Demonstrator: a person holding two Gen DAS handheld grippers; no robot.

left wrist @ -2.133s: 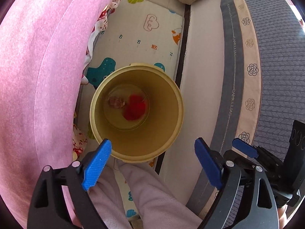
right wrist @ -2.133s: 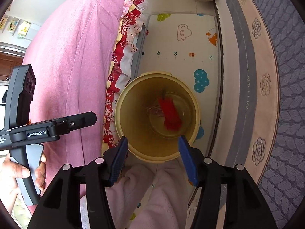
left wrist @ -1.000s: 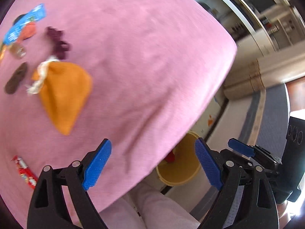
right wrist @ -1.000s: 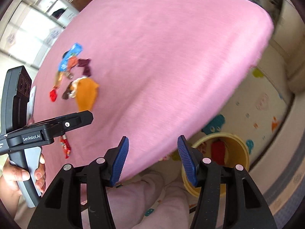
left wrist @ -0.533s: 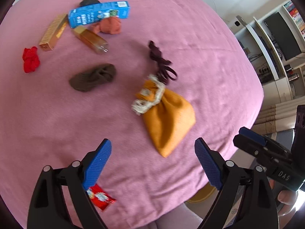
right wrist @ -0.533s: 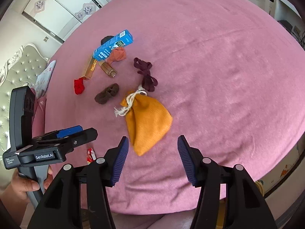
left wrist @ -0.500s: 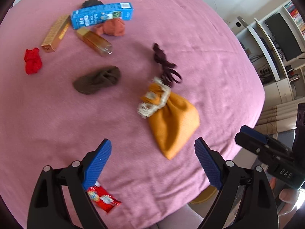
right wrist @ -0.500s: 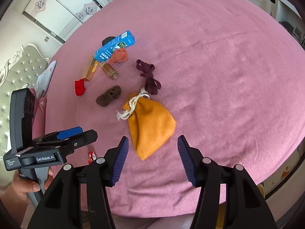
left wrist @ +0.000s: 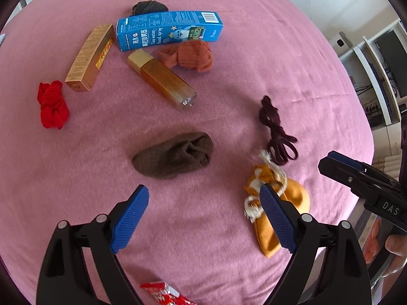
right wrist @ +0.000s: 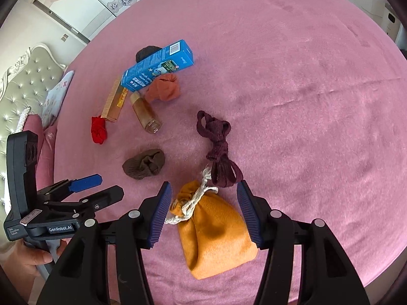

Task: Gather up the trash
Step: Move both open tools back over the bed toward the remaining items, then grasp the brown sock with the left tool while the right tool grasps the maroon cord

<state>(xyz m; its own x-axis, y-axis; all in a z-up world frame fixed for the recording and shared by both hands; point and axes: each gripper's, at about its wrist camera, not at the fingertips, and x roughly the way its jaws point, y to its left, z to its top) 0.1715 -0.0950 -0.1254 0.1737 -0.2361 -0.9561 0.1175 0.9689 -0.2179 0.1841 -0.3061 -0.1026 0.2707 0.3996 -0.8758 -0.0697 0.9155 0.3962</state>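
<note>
A fuzzy pink blanket (left wrist: 254, 50) is lying beneath both claws. The right claw (right wrist: 206, 213) is hanging half-spread and empty over a soft orange drawstring pouch (right wrist: 216, 236), and the left claw (left wrist: 203, 218) is gaping wide, empty. A crinkly red wrapper (left wrist: 165, 293) is sitting at six o'clock by the left claw.

Pink bed cover (left wrist: 254, 58) carries everything: blue box (left wrist: 169, 30), gold box (left wrist: 90, 57), amber bottle (left wrist: 162, 80), rust sock (left wrist: 193, 56), dark sock (left wrist: 150, 7) behind blue box, red cloth (left wrist: 52, 104), brown sock (left wrist: 174, 155), maroon tie (right wrist: 218, 150), orange pouch (right wrist: 216, 231), red wrapper (left wrist: 165, 293) at near edge.
</note>
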